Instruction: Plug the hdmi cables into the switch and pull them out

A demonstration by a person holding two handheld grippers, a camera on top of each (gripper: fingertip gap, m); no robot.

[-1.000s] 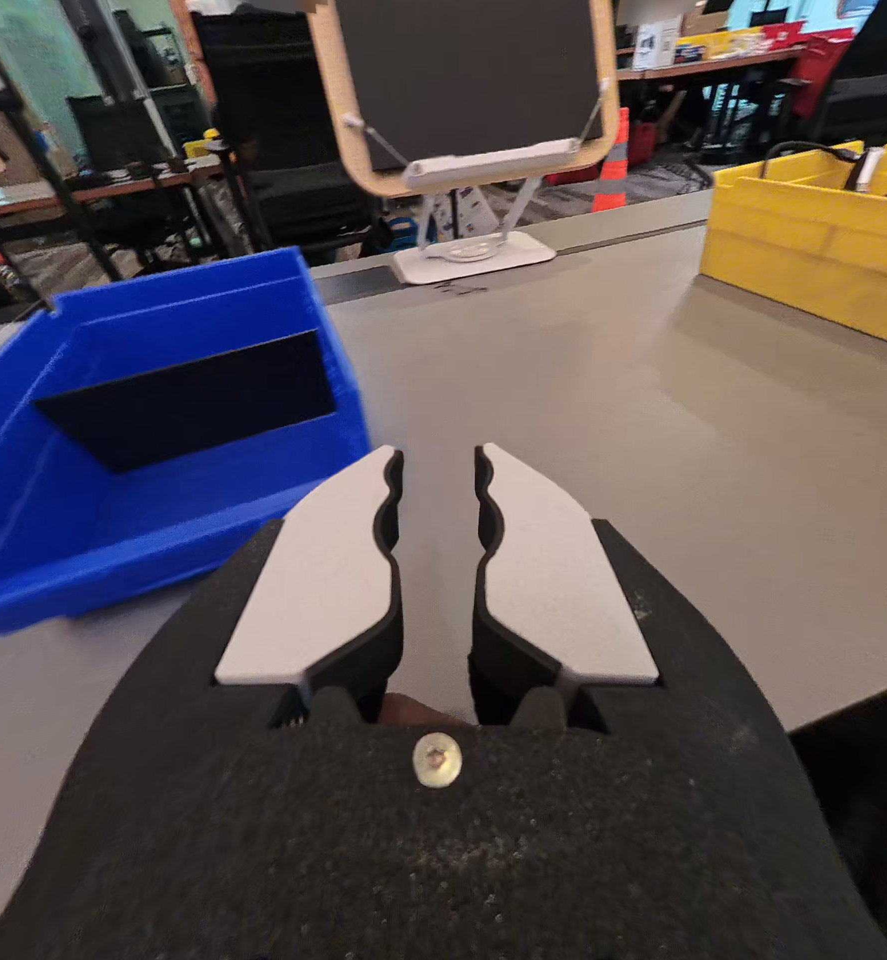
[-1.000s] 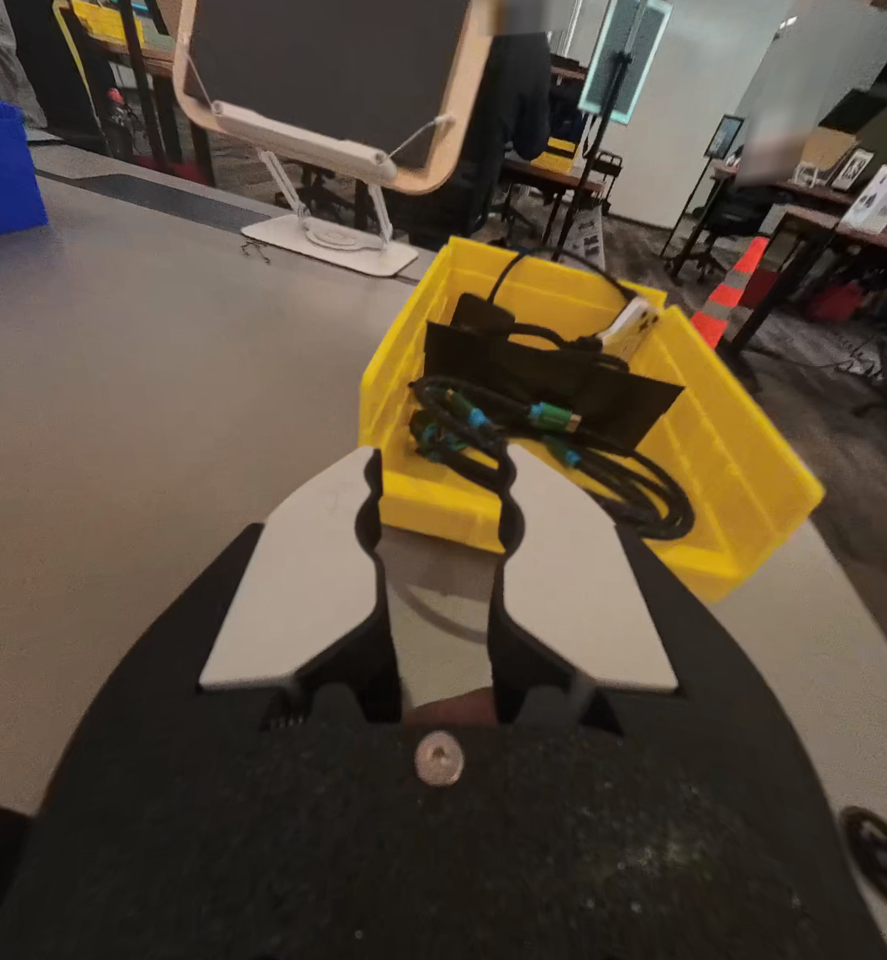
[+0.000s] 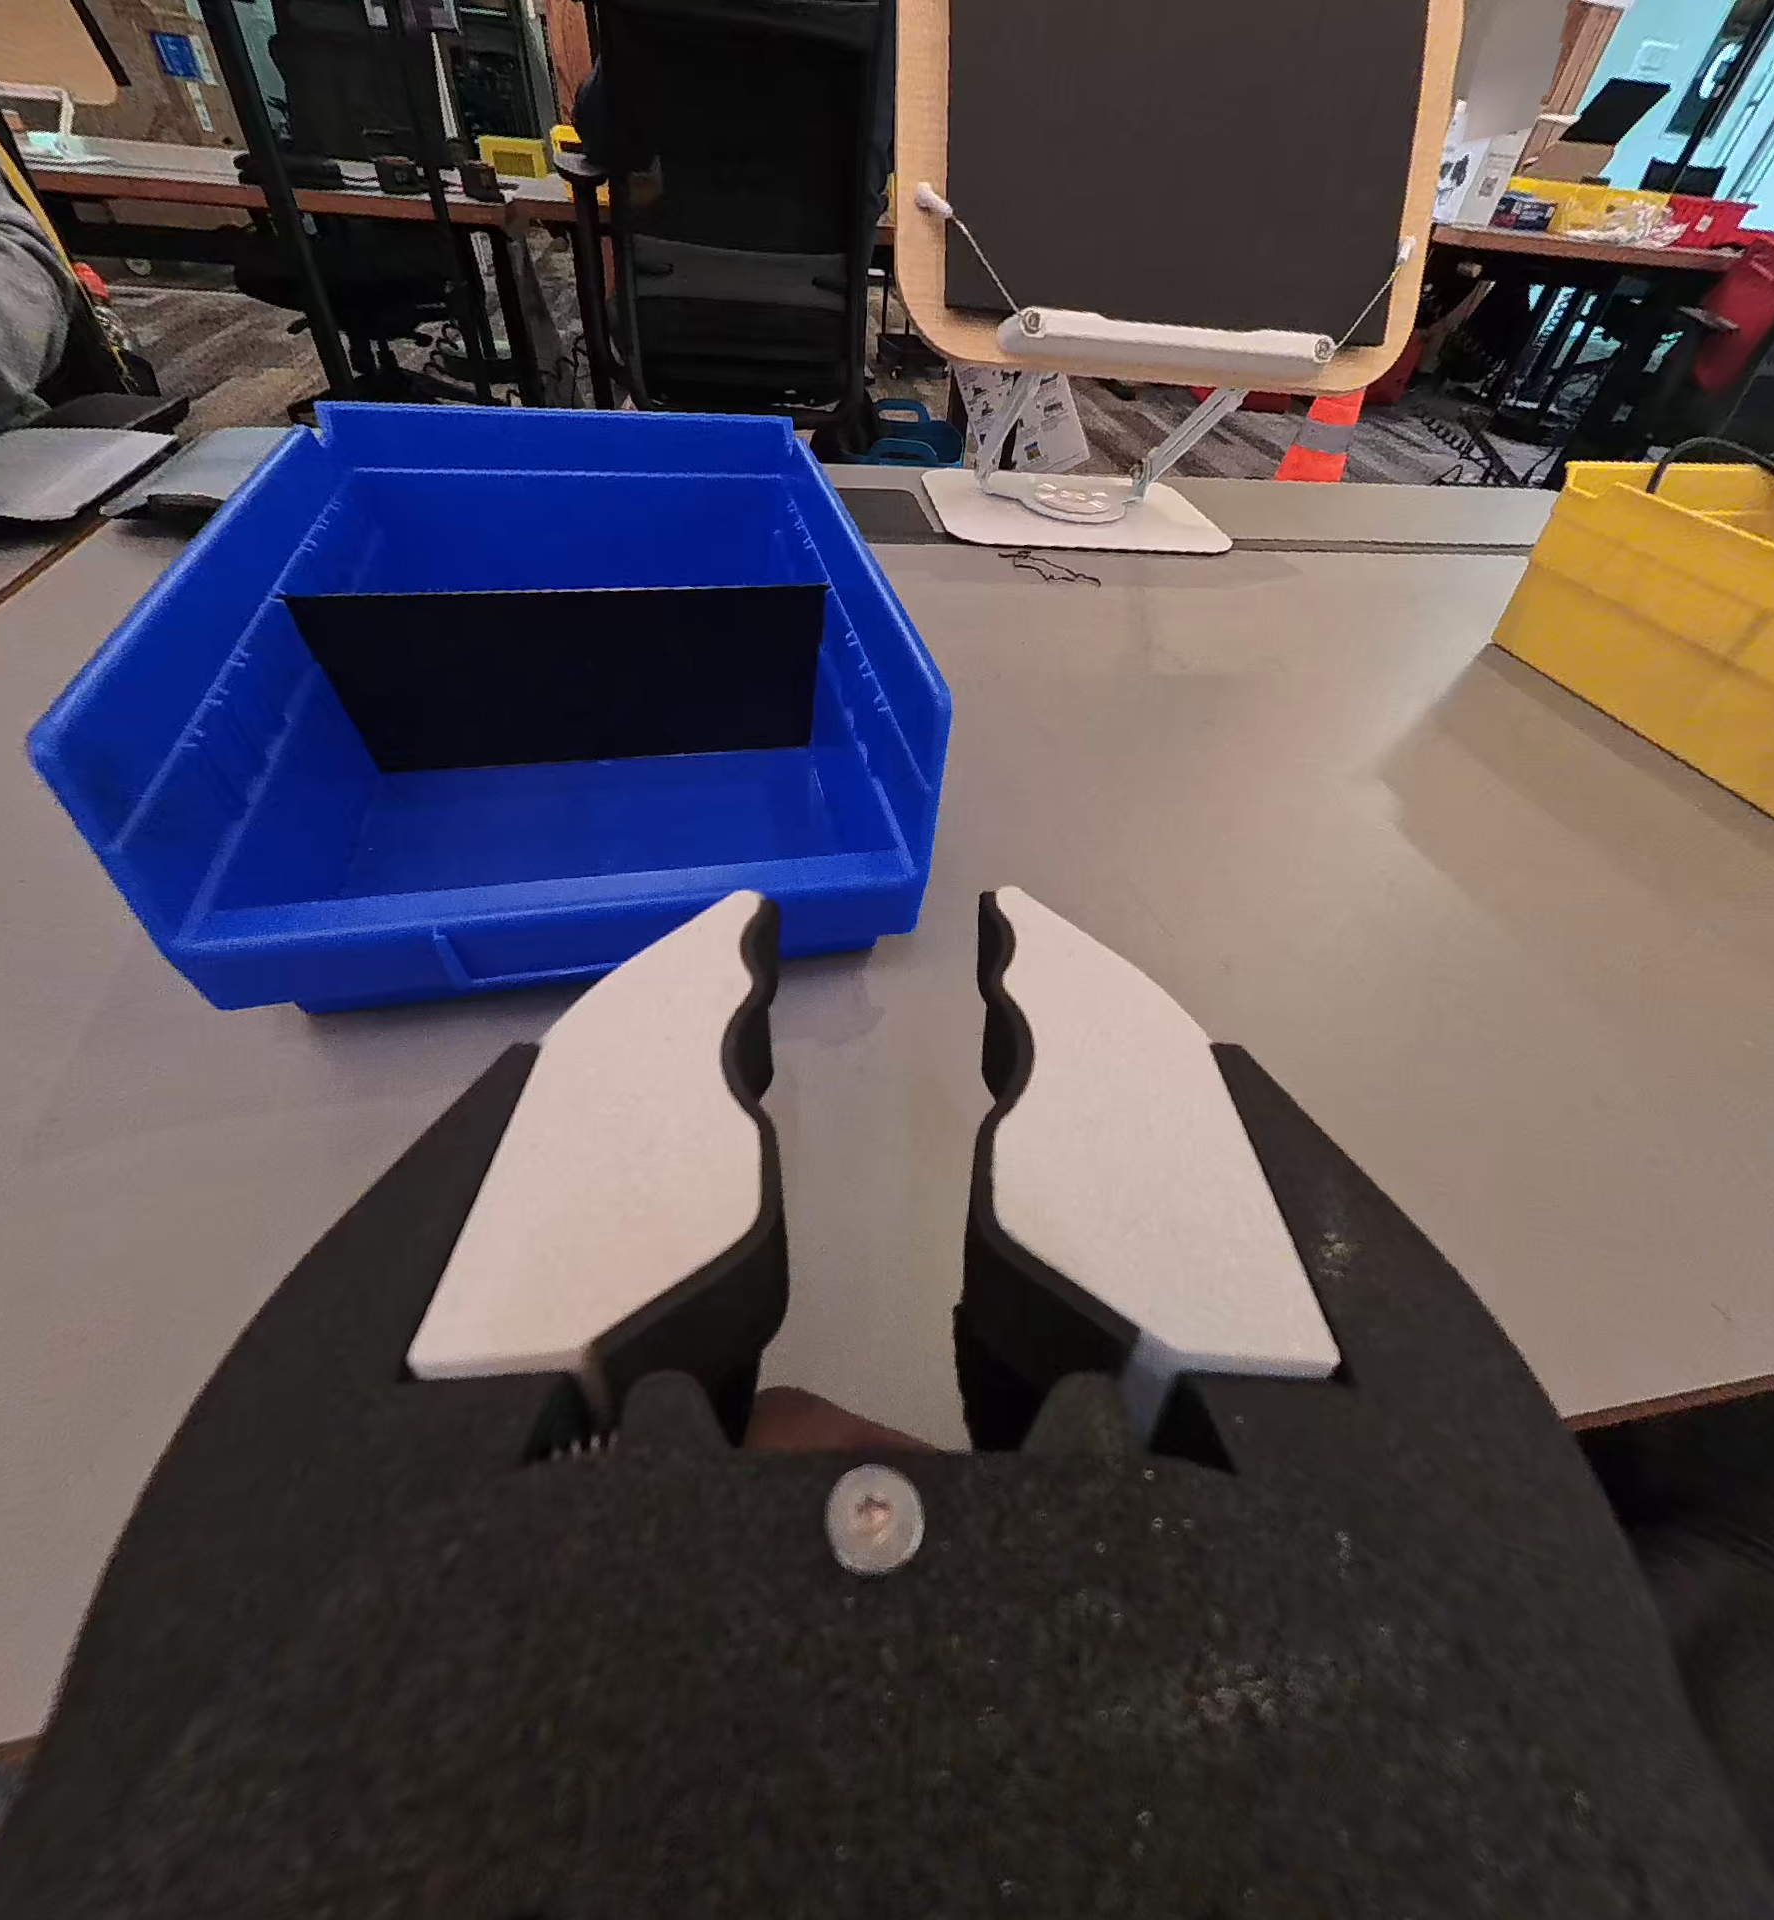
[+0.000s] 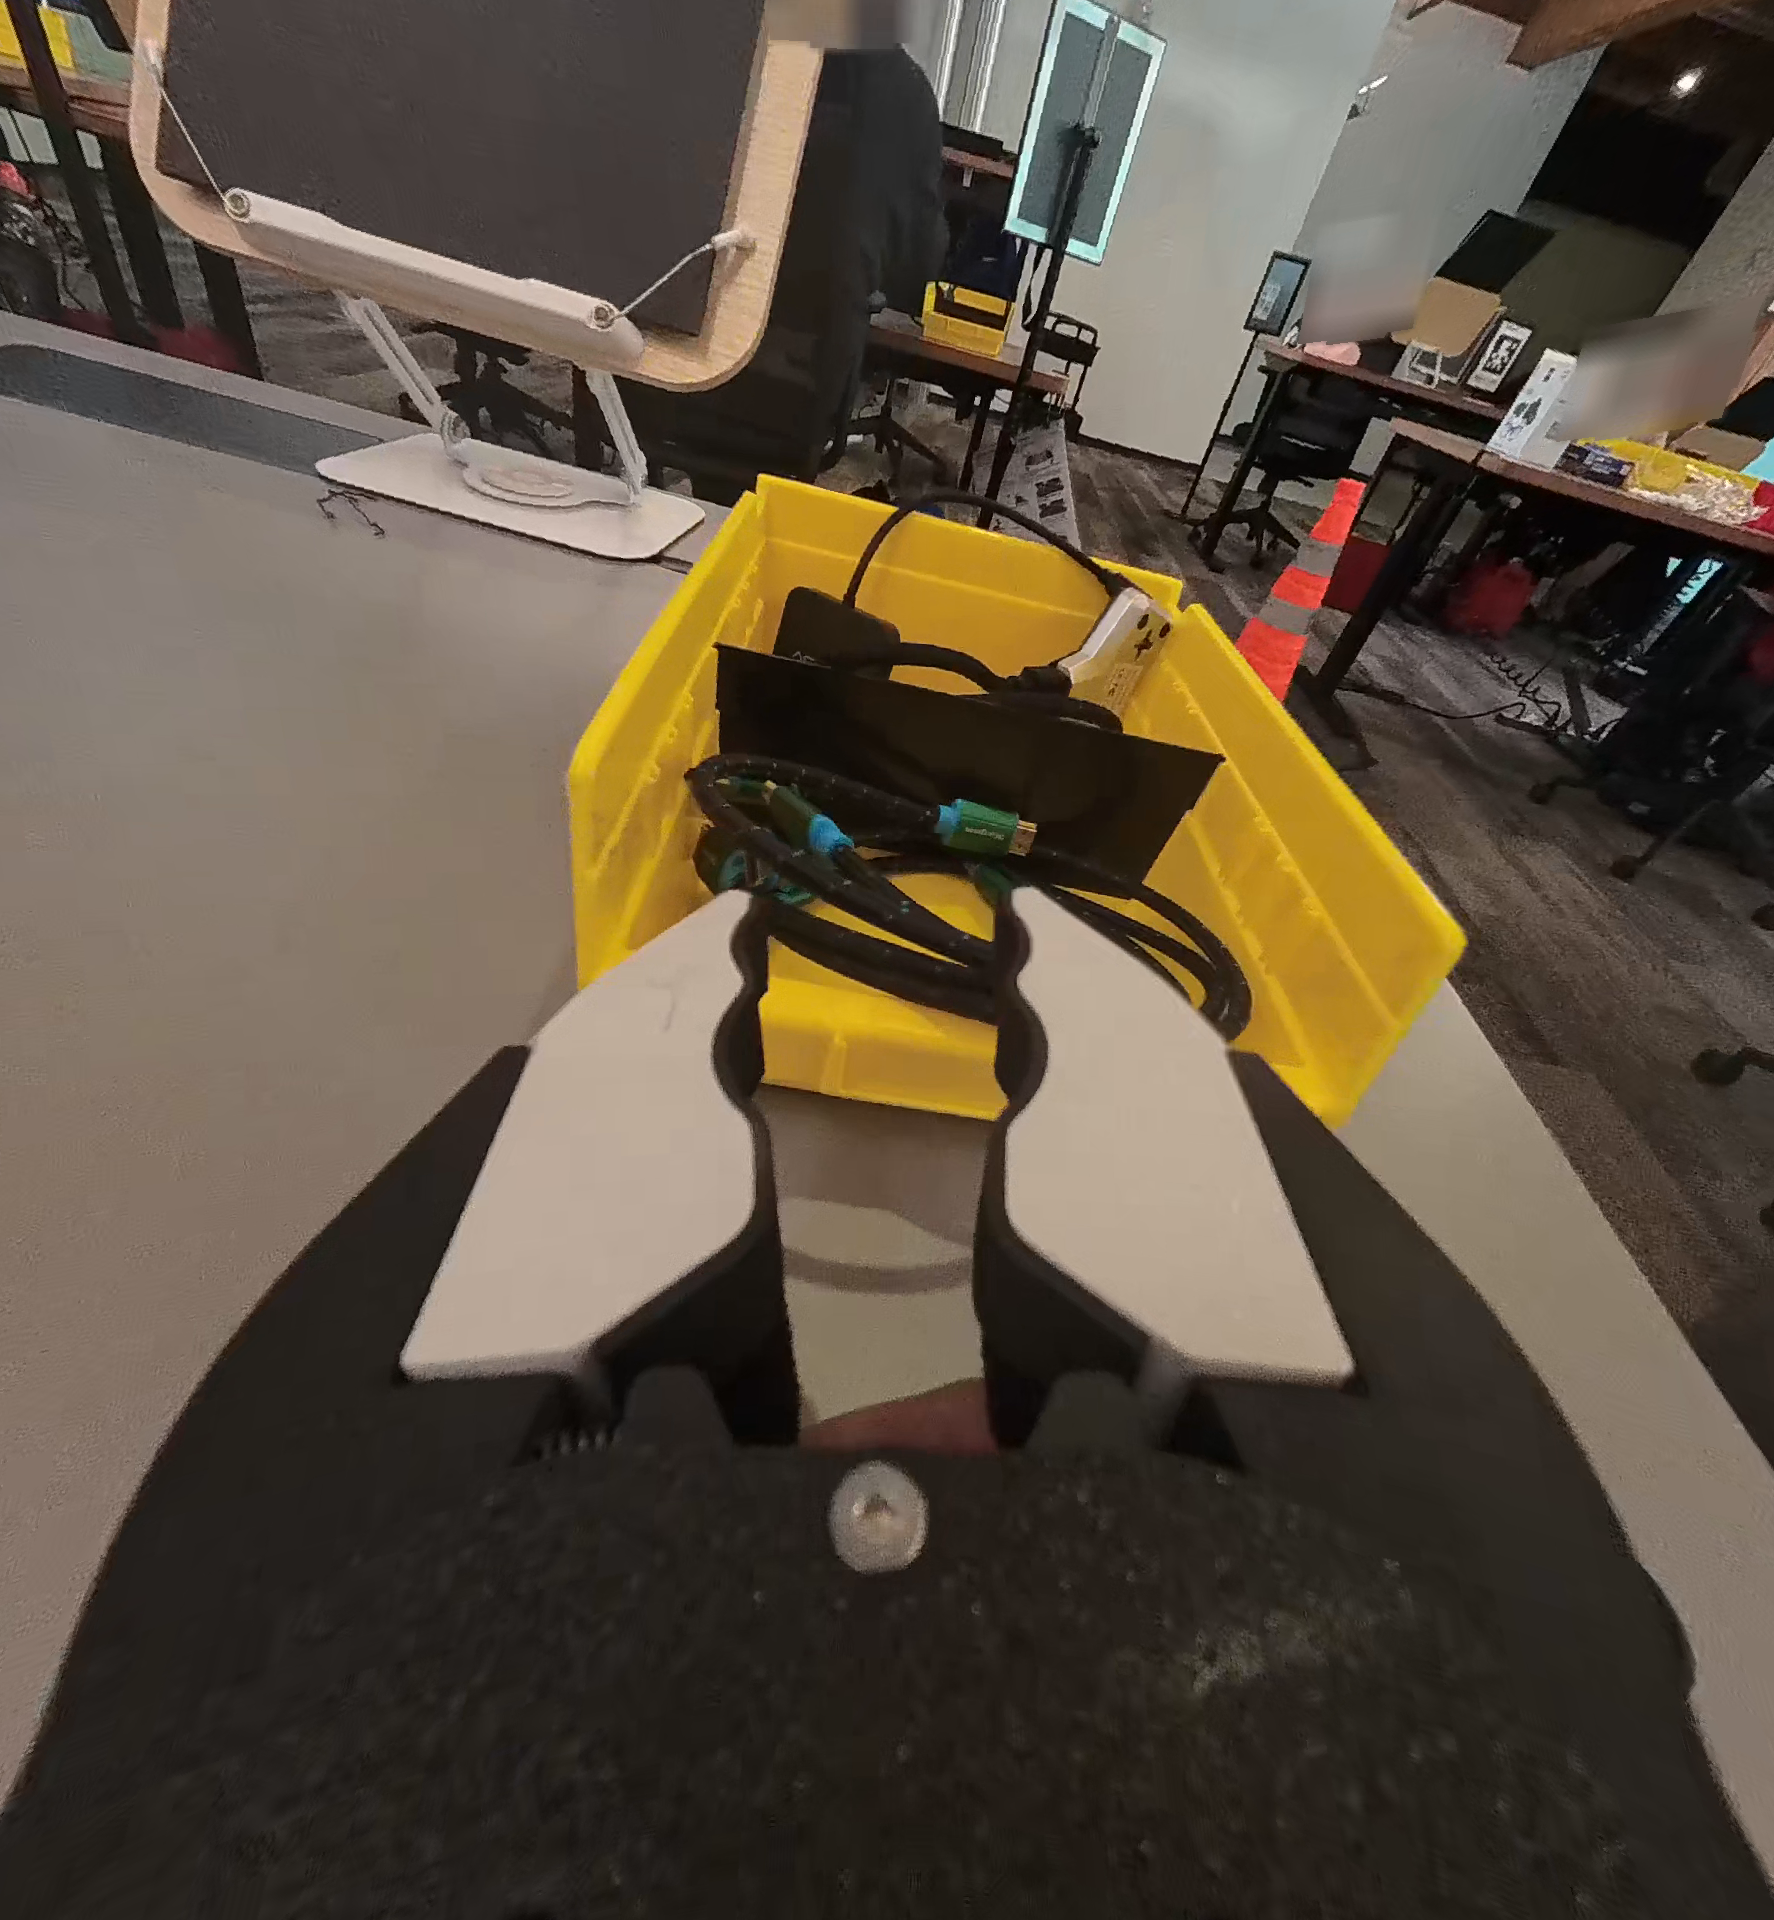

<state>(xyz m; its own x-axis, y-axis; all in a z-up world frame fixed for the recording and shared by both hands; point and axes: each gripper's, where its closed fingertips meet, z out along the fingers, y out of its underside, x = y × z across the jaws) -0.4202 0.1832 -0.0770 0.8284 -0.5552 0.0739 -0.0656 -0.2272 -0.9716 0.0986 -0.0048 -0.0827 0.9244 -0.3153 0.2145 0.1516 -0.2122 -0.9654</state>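
- Over the grey bench (image 4: 187, 831), right claw (image 4: 878, 935) spread wide, gripping nothing, nosed straight at the yellow bin (image 4: 1309, 935).
- Dead ahead and just beyond the fingertips (image 4: 717, 914): HDMI cables (image 4: 914, 935), dark braided coil with green and blue plug ends, heaped in the near compartment.
- One green plug (image 4: 982, 831) lying on top, long axis running roughly left to right across the claw's line, metal tip pointing right.
- Behind the black divider (image 4: 1018, 748), in the far compartment: a dark box, likely the switch (image 4: 831, 623), with its own black lead and a white plug-shaped piece (image 4: 1122, 634) propped on the bin's right wall.
- On the other side, left claw (image 3: 878, 925) parted too, holding nothing, above bare bench in front of the blue bin (image 3: 550, 935).
- Blue bin showing only a black divider (image 3: 561, 675); nothing visible in the near compartment.
- Yellow bin (image 3: 1683, 644) well off to the right edge in the left wrist view, so right side clearly nearer to the cables.
- Judgement: still at the fetching stage, nothing plugged, nothing lifted.
- Coming move likely a short push forward and down into the coil; plug lying crosswise suits pinching its body across the narrow sides.
- Risk: tangled loops dragging up with whichever cable gets picked.
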